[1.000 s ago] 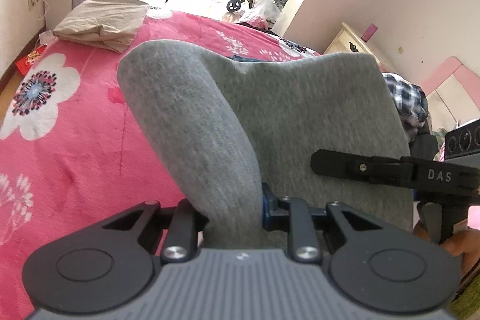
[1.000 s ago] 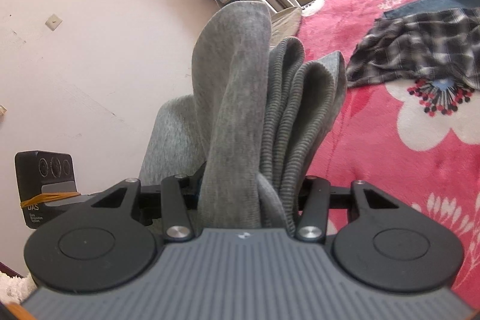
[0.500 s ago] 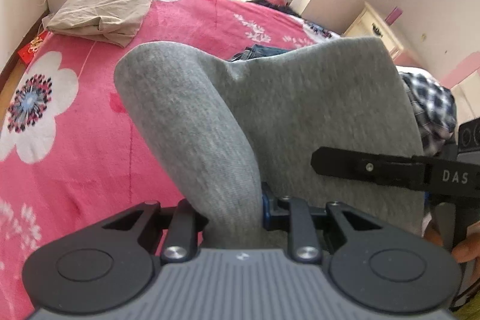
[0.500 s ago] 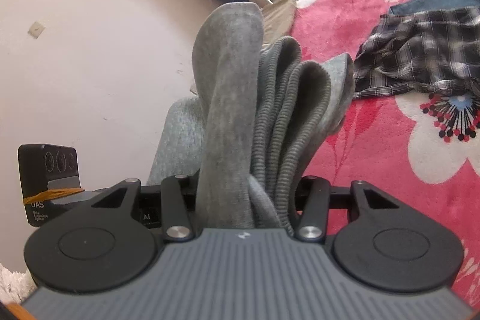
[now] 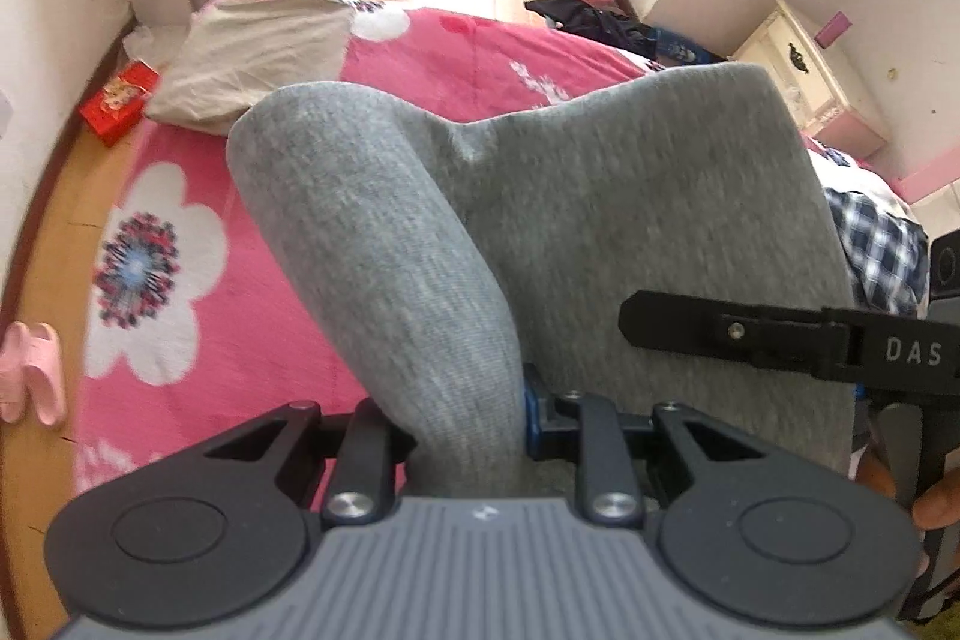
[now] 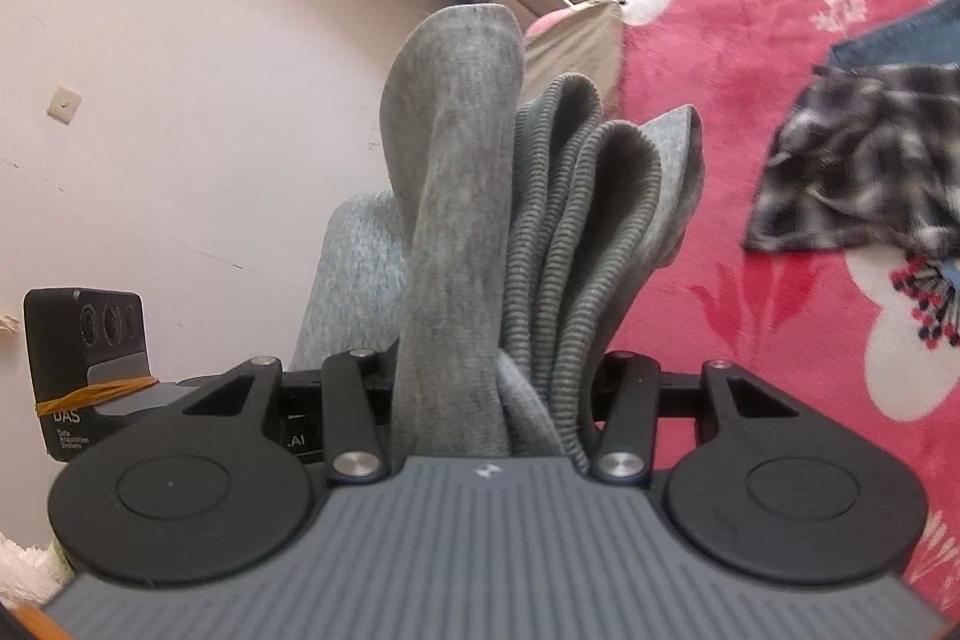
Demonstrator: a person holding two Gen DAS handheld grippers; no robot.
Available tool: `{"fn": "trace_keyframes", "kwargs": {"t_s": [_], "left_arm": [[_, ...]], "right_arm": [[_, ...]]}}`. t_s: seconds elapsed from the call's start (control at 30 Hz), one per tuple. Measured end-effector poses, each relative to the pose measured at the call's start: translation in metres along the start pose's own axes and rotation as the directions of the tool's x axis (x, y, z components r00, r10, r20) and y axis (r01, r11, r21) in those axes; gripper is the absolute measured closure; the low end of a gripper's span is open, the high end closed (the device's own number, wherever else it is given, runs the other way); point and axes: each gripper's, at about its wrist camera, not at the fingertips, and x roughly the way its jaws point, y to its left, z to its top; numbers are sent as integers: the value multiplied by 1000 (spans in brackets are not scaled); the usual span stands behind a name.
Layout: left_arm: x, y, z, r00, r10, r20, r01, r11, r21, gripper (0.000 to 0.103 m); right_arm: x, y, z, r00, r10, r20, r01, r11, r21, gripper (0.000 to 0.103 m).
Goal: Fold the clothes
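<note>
A grey knit garment [image 5: 600, 220] hangs in the air over the pink floral bed [image 5: 180, 232], held up by both grippers. My left gripper [image 5: 468, 436] is shut on one bunched edge of it. In the right wrist view my right gripper [image 6: 492, 400] is shut on another bunch of the grey garment [image 6: 462, 172], whose ribbed hem [image 6: 576, 220] folds beside it. The right gripper's black finger [image 5: 750, 328] lies across the cloth in the left wrist view, and the left gripper's body [image 6: 90, 358] shows at the far left of the right wrist view. The fingertips are hidden in the fabric.
A beige folded cloth [image 5: 252, 52] lies at the bed's far corner. A plaid shirt [image 6: 870, 172] and a blue denim piece [image 6: 900, 40] lie on the bed to the right. A pink slipper [image 5: 30, 376] and a red box [image 5: 120, 100] are on the floor. A cream nightstand [image 5: 804, 70] stands by the wall.
Both grippers have risen with the grey garment still held; the bed now looks lower and farther, and the floor beside it has come into view.
</note>
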Motion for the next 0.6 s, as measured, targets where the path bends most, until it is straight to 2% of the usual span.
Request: {"fn": "trace_keyframes", "kwargs": {"t_s": [0.3,0.43,0.6], "left_arm": [[-52,28,18,998,61,19,-60,997,-38,79],[-62,60,21,998,48,30,-46,997,-63,79],[-63,103,28,1000,11,21,-9,997,-73,79]], "right_arm": [[9,57,33,999,38,-32,-38,999,-3,57],[28,80,38,998,37,-46,-38,999,-9,57],[61,105,41,998,-1,-58,1,1000,-6,57]]}}
